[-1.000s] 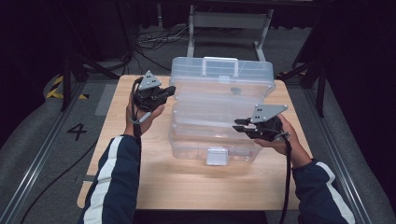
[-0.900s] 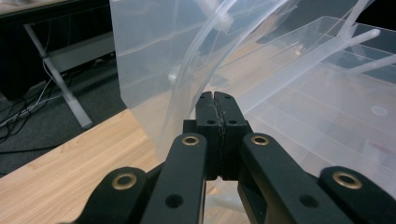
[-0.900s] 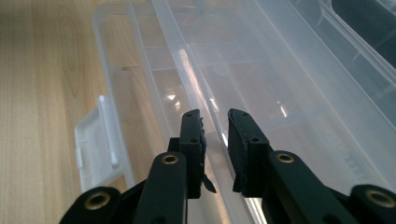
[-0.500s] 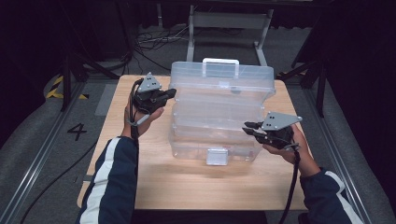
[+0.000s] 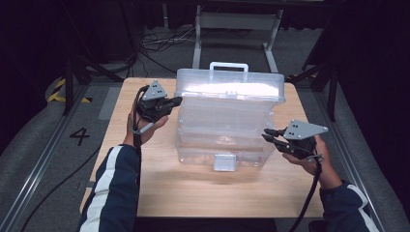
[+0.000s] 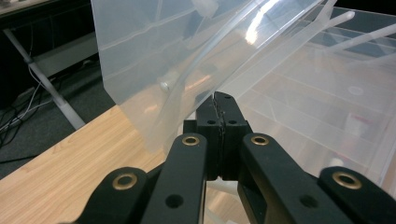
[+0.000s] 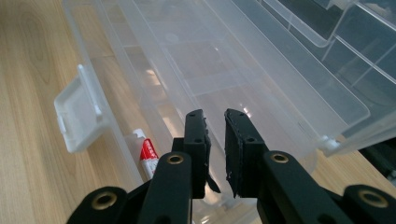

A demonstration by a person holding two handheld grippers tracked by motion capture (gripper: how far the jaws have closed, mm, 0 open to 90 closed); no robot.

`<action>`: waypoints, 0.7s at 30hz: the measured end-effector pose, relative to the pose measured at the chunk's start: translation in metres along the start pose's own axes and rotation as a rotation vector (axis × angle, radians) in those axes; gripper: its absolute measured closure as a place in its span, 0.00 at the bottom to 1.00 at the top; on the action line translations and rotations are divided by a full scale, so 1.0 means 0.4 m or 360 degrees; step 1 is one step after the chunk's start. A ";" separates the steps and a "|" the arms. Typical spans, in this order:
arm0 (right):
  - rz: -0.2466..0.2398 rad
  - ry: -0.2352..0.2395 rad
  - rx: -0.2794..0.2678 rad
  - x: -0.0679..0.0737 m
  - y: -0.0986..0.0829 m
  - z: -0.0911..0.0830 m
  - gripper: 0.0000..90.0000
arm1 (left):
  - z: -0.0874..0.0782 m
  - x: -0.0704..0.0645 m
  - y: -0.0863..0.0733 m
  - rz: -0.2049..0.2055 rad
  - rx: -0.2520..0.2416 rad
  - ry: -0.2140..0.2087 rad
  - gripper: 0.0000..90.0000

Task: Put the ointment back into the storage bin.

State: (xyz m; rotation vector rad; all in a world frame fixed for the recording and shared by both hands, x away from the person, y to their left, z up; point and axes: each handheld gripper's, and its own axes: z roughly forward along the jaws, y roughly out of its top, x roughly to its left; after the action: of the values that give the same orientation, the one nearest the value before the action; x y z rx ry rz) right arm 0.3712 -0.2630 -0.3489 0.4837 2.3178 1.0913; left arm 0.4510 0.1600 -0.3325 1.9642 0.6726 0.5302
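In the high view, the clear box (image 5: 227,121) stands in the middle of the tabletop (image 5: 159,193), with its white handle (image 5: 228,65) at the far side and its front latch (image 5: 225,162) hanging toward you. Its tiers seem already fanned out a little, like steps, so I judge the opening is begun but not finished. Your left tool (image 5: 167,104) is at the upper left edge of the box, touching or almost touching it, and your right tool (image 5: 270,136) is just beside the lower right corner, a little apart from the wall as far as I can tell. In the left gripper view, the jaws of your left tool (image 6: 220,100) are pressed together, and a thin clear arm (image 6: 187,93) of the box crosses just in front of the tips; I cannot tell if they pinch it or only press against it. The raised tier is tilted above the wood here. In the right gripper view, your right tool (image 7: 215,116) is a little spread, with a narrow gap and nothing between the jaws, and it points at the long wall of the lower tray. A small red and white thing (image 7: 148,156) lies inside, near the latch (image 7: 79,116). What is left, in my opinion, is to take a hold with the right side and to spread the tiers fully.
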 end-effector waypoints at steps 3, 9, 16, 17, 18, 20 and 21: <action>0.0014 -0.0010 -0.0003 -0.004 -0.009 -0.010 0.88 | -0.002 -0.002 -0.004 0.0007 0.0006 -0.0011 1.00; 0.0038 -0.0014 -0.0014 -0.012 -0.021 -0.026 0.88 | -0.005 -0.011 -0.014 0.0028 0.0014 -0.0024 1.00; 0.0066 -0.0018 -0.0021 -0.015 -0.034 -0.043 0.88 | -0.007 -0.029 -0.028 0.0072 0.0034 -0.0021 1.00; 0.0064 -0.0029 -0.0006 -0.015 -0.037 -0.045 0.88 | -0.005 -0.038 -0.032 0.0089 0.0045 -0.0031 1.00; 0.0070 -0.0034 0.0005 -0.016 -0.040 -0.046 0.88 | -0.004 -0.041 -0.033 0.0101 0.0051 -0.0031 1.00; 0.0086 -0.0033 0.0009 -0.019 -0.048 -0.049 0.88 | -0.003 -0.048 -0.038 0.0118 0.0068 -0.0033 1.00; 0.0094 -0.0031 0.0020 -0.023 -0.055 -0.049 0.88 | -0.004 -0.049 -0.040 0.0123 0.0071 -0.0033 1.00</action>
State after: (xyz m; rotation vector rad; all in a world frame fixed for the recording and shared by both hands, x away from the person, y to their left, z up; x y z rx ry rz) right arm 0.3648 -0.2927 -0.3530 0.5685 2.3080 1.0958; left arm 0.4317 0.1544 -0.3477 2.0414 0.6022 0.5455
